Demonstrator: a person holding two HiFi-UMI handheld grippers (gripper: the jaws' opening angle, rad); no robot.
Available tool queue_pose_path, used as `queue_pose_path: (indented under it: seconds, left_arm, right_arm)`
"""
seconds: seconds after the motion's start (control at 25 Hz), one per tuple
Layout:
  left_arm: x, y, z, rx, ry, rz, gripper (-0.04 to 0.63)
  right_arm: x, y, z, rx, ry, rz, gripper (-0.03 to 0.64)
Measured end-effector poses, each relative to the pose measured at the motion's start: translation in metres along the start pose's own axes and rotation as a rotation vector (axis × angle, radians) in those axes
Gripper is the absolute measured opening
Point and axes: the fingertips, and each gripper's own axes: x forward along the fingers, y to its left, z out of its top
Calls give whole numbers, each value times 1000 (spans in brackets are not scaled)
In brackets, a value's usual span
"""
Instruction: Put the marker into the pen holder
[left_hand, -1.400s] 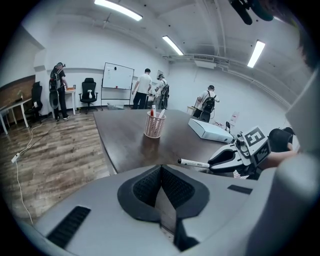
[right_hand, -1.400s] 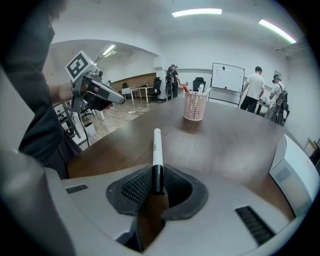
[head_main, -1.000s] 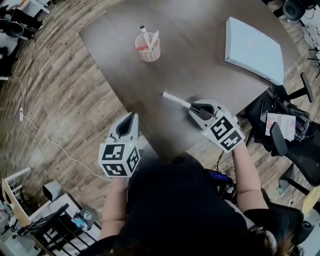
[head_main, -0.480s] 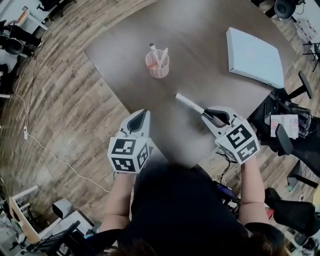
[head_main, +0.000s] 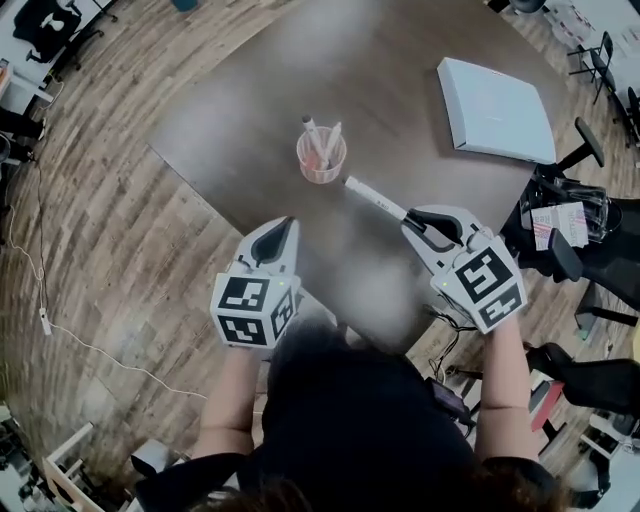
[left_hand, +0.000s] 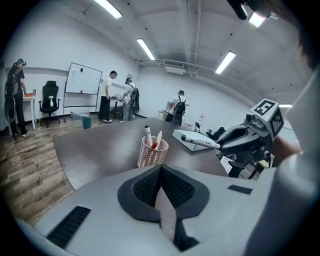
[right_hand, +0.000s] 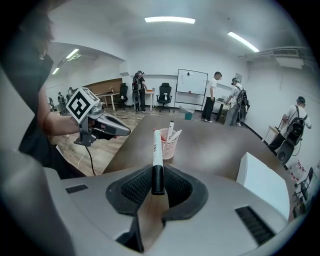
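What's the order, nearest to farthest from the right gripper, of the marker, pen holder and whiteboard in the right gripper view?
1. Marker: held in the right gripper.
2. Pen holder: just ahead, on the table.
3. Whiteboard: at the far wall, beyond the table.

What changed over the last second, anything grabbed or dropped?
The right gripper, shut on the marker throughout, carried it toward the pen holder. The marker's tip is now just beside the rim, not yet in. The left gripper also came nearer the holder. Nothing was grabbed or released. Unchanged: the left gripper is shut and empty, and the holder and white box stayed put.
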Motion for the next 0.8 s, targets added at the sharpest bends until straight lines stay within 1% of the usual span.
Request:
queue_pose_path:
  seconds: [0.12,0.36,0.52,0.8]
  left_arm:
    - [6,11,6,17,11,-39,28]
    - [17,29,19,39,16,-95,28]
    - [22,41,24,42,24,-112,28]
    - [37,62,29,40,39,-119,28]
  right_arm:
    - [8,-1,16,-8,20,-29,87]
    - [28,-11,34,-72,92,-73,87]
    - [46,-17,40,-116,151,-81,87]
    - [78,-31,46,-205,249,-81,87]
